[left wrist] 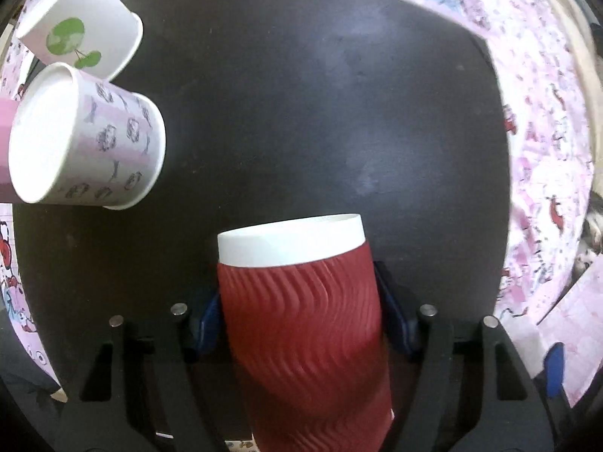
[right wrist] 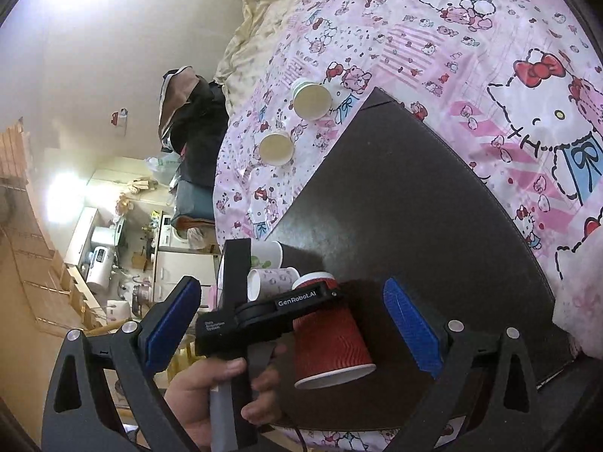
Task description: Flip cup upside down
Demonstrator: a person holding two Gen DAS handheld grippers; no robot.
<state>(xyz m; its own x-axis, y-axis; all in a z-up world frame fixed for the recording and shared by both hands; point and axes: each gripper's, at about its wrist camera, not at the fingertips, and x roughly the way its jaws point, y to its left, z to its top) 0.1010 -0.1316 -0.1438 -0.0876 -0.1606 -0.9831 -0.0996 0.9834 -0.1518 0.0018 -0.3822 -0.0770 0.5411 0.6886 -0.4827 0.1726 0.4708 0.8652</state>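
Note:
My left gripper [left wrist: 299,309] is shut on a red ribbed paper cup [left wrist: 301,324], its blue pads pressing both sides. The cup's white base end points away from the camera over the dark board [left wrist: 339,113]. In the right wrist view the same red cup [right wrist: 331,339] hangs upside down in the left gripper [right wrist: 301,301], rim downward, just above the board [right wrist: 414,207]. My right gripper [right wrist: 290,327] is open and empty, its blue pads [right wrist: 410,327] wide apart, hovering close behind the left one.
Two paper cups stand upside down at the board's left: a white one with a green print [left wrist: 83,26] and a pink patterned one [left wrist: 94,139]. Two upright cups [right wrist: 311,98] [right wrist: 277,147] sit on the Hello Kitty bedsheet [right wrist: 490,75]. A cluttered room lies beyond the bed.

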